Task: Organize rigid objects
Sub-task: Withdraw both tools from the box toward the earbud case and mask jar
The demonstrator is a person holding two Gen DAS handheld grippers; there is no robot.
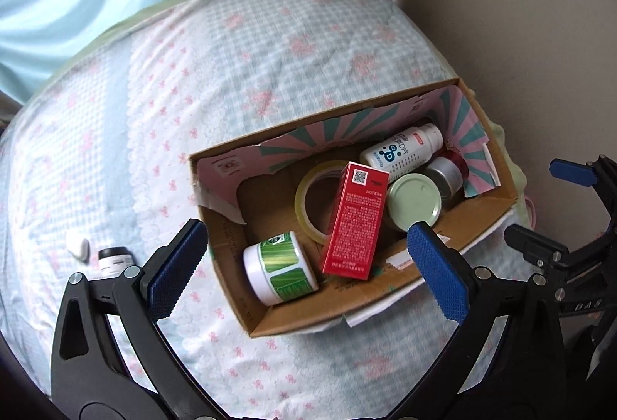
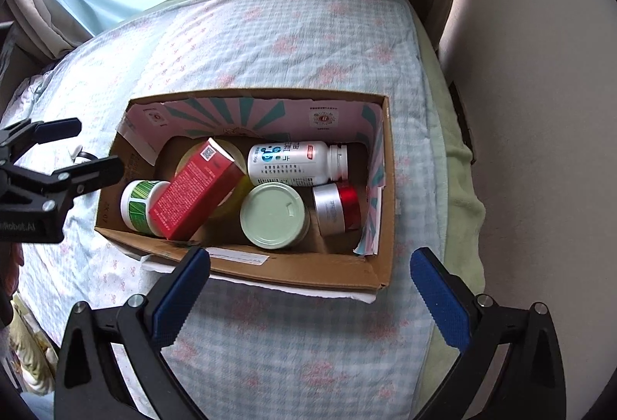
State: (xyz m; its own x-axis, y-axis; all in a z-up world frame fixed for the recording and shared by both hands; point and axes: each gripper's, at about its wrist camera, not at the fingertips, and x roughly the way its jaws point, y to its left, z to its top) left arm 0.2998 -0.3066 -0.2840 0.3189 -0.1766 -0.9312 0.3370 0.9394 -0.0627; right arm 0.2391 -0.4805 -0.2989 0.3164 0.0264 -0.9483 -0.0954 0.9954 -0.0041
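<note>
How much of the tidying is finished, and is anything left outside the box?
Mostly done: the cardboard box already holds a red carton, tape roll, white bottle, green-labelled jar and two more jars. Nothing is in hand: left gripper and right gripper are both open and empty. Left: a small dark-lidded jar and a white item on the bedspread.

A cardboard box (image 2: pixel 246 265) sat on the bed (image 2: pixel 270 34), near the wall (image 2: pixel 540 111) on its right. Inside, a carton (image 2: pixel 194 192) leaned across a roll of tape (image 1: pixel 308 196), with a tub (image 2: pixel 139 204) lying just left of it. Right of the carton stood a jar (image 2: pixel 272 215), a small pot (image 2: pixel 337 210) lay beside that, and a bottle (image 2: pixel 297 163) lay on its side behind both. Outside the box, to its left, 2 small items (image 1: pixel 96 252) rested on the bed.
</note>
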